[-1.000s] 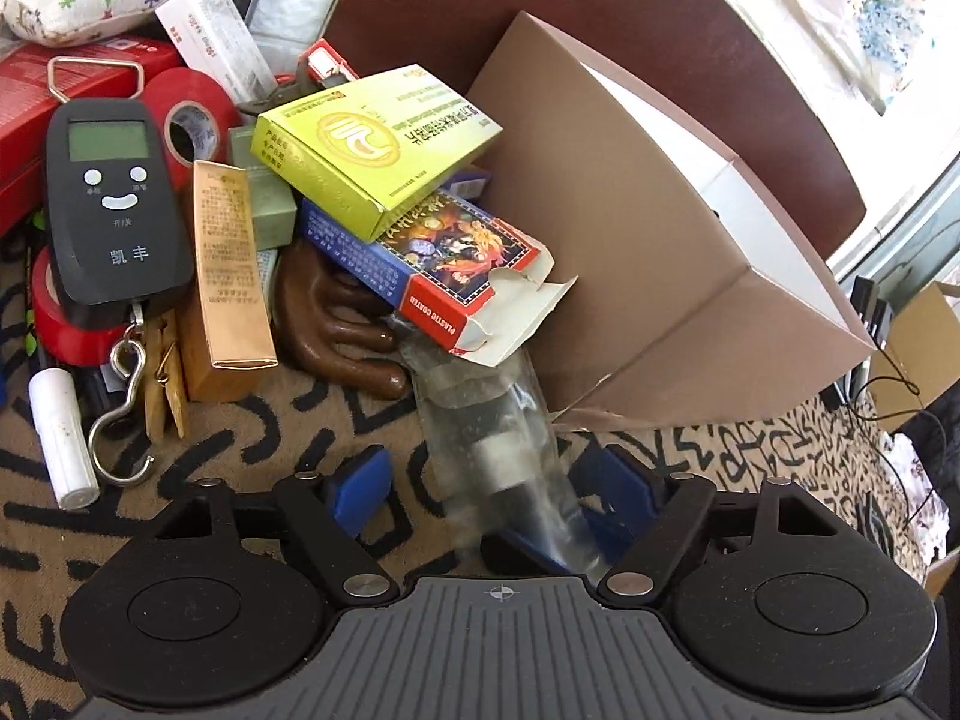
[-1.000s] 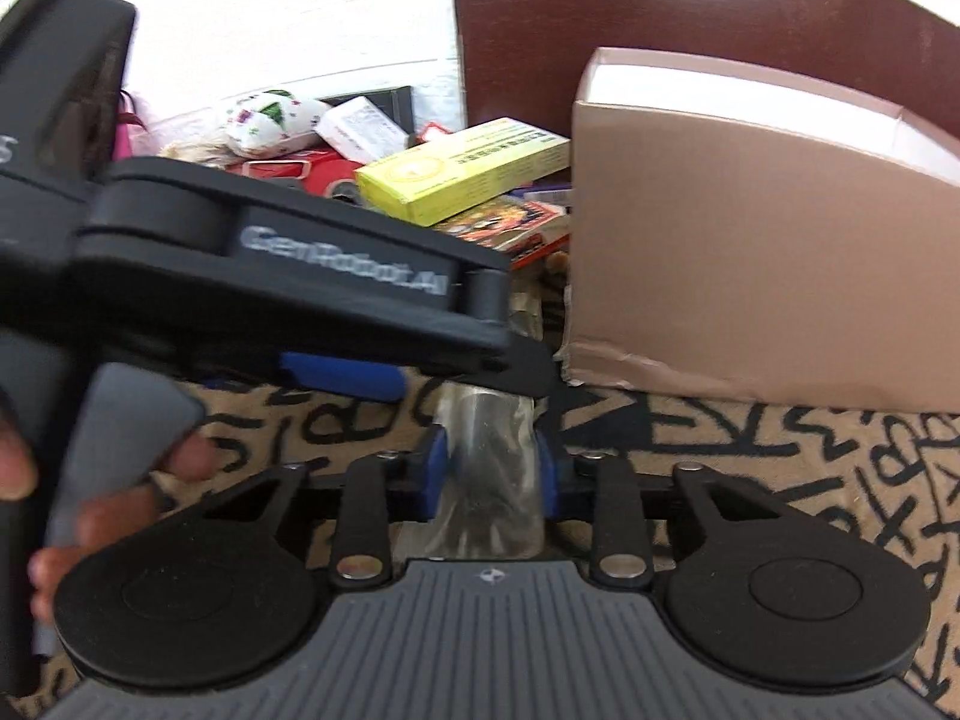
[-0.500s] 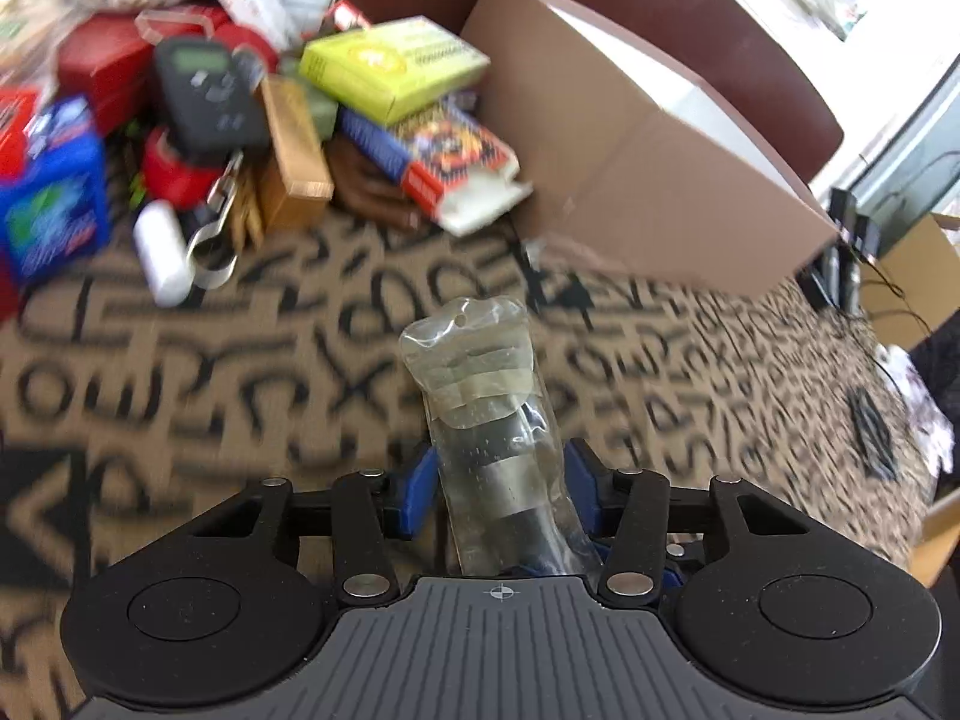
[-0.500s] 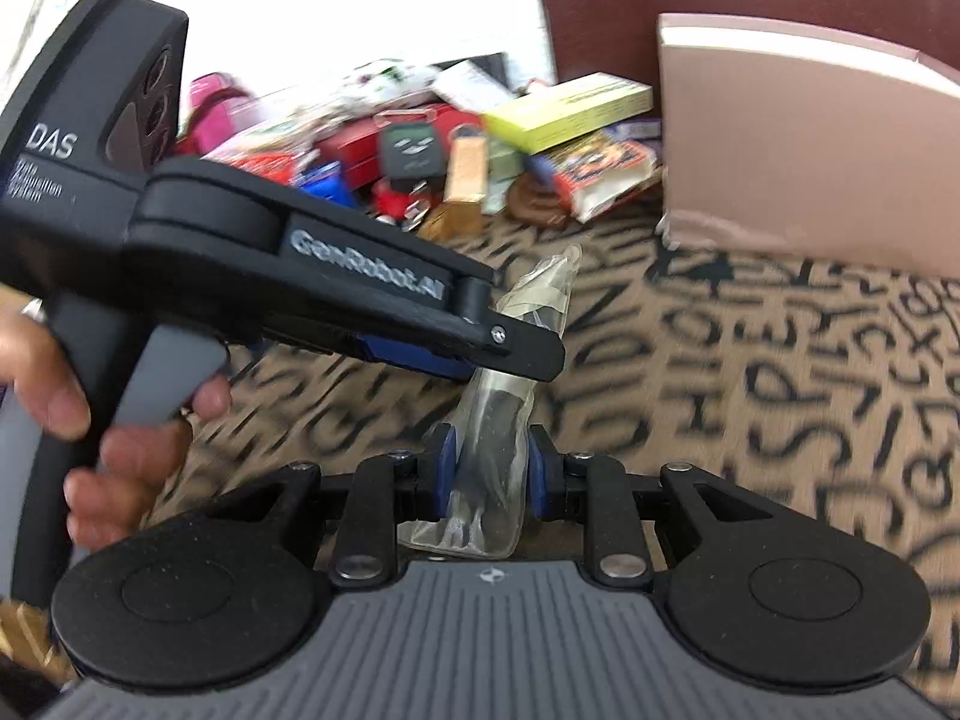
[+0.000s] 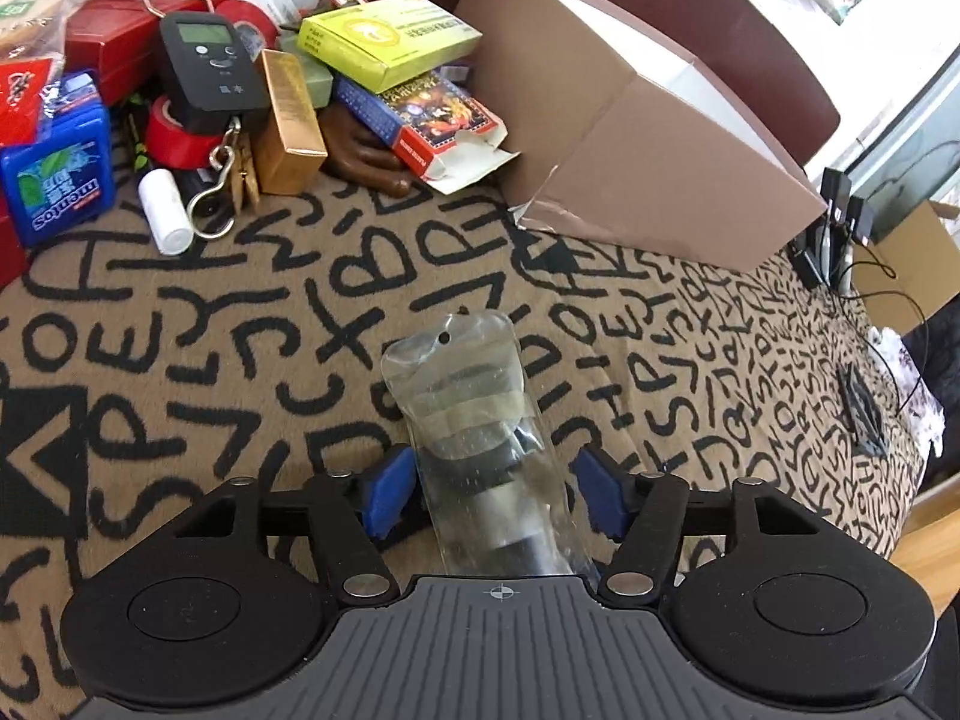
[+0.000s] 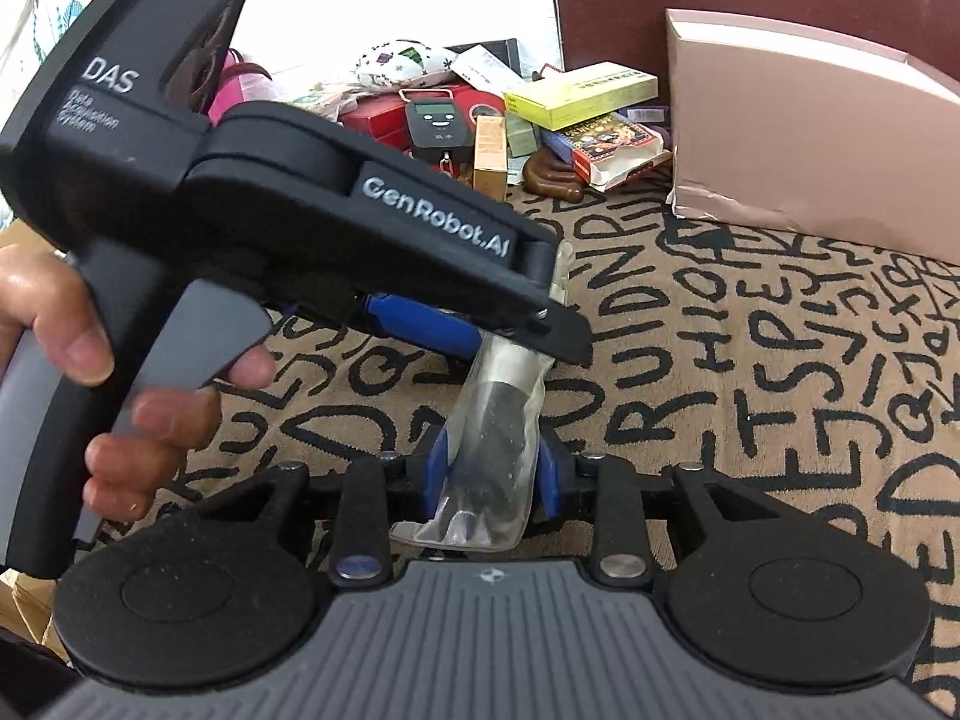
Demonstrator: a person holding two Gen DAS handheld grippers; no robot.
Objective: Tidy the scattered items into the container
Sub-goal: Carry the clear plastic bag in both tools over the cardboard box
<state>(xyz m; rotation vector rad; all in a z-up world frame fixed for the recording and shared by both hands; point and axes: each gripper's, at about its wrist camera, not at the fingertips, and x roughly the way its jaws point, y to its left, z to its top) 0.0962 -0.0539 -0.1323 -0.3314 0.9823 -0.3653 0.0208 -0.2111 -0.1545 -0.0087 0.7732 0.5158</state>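
A clear plastic bag [image 5: 474,420] with a dark cylindrical piece inside hangs above the patterned cloth. My left gripper [image 5: 495,495] has the bag between its blue pads [image 5: 390,492]; its jaws are opening and the right pad stands clear of the plastic. My right gripper [image 6: 495,471] holds the bag's [image 6: 498,432] other end with both pads against it, though its jaws are opening slightly. The pinkish-brown cardboard box [image 5: 660,180] stands behind, to the right of the pile, also in the right wrist view [image 6: 810,138].
The pile at the back left holds a yellow-green box [image 5: 390,39], a card pack [image 5: 438,114], a black hanging scale [image 5: 210,66], a gold box [image 5: 288,114], a blue tin [image 5: 57,180] and a white tube [image 5: 165,210]. A hand [image 6: 150,420] grips the left tool's handle.
Both grippers drew the bag back from the pile toward the near side of the cloth. The left jaws closed on the bag half a second ago and have now spread apart.
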